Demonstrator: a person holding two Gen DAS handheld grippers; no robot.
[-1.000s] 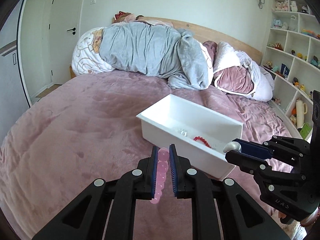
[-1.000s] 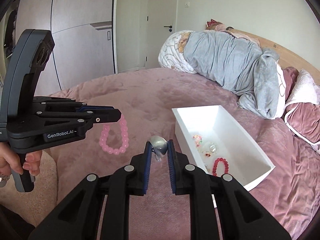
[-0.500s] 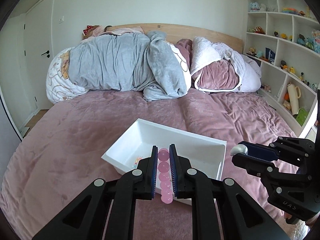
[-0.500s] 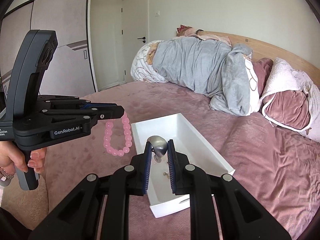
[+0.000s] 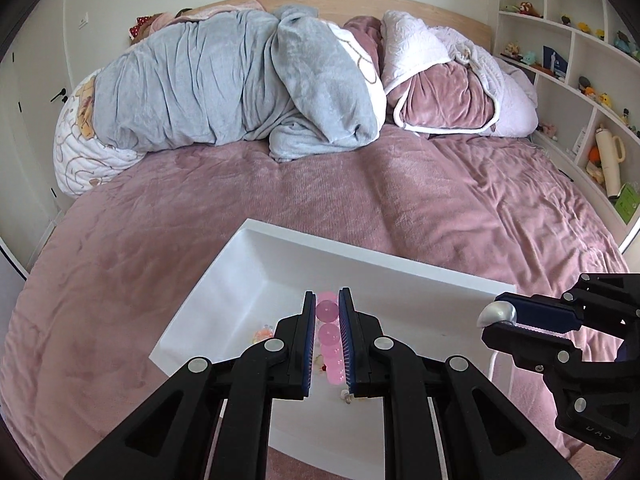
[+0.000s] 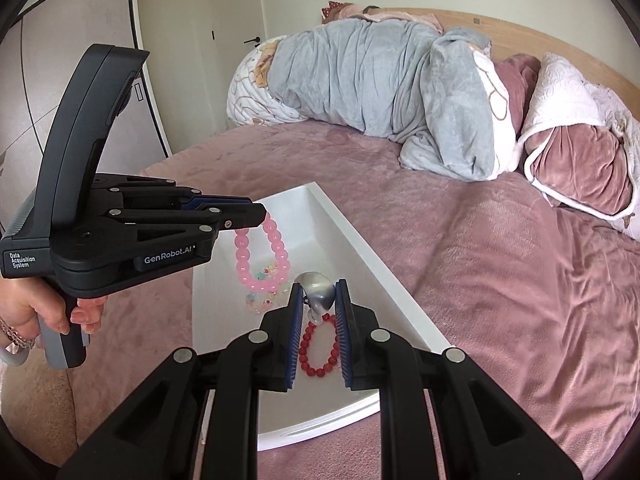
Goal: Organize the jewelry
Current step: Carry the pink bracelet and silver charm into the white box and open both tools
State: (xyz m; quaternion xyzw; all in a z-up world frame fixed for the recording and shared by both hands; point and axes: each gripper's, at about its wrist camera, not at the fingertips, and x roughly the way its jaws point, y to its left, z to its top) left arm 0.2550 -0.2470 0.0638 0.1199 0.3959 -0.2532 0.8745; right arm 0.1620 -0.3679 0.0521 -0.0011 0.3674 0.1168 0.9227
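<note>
A white box (image 5: 276,276) (image 6: 360,264) lies on the pink bed. My left gripper (image 5: 327,308) (image 6: 262,214) is shut on a pink bead bracelet (image 5: 329,336) (image 6: 262,256), which hangs over the box's inside. My right gripper (image 6: 317,292) (image 5: 494,316) is shut on a silver metal piece (image 6: 318,286) (image 5: 496,314) and holds it above the box. A red bead bracelet (image 6: 320,346) and small colourful bead pieces (image 6: 264,292) (image 5: 262,334) lie in the box.
A grey blanket (image 5: 224,84) and pink and white pillows (image 5: 448,84) are heaped at the head of the bed. White shelves (image 5: 584,64) with toys stand on the right. A wardrobe (image 6: 80,40) and a door (image 6: 236,32) stand at the left.
Both grippers have moved from beside the box to over it. The pink bracelet now hangs above the box's inside and the silver piece is above the red bracelet.
</note>
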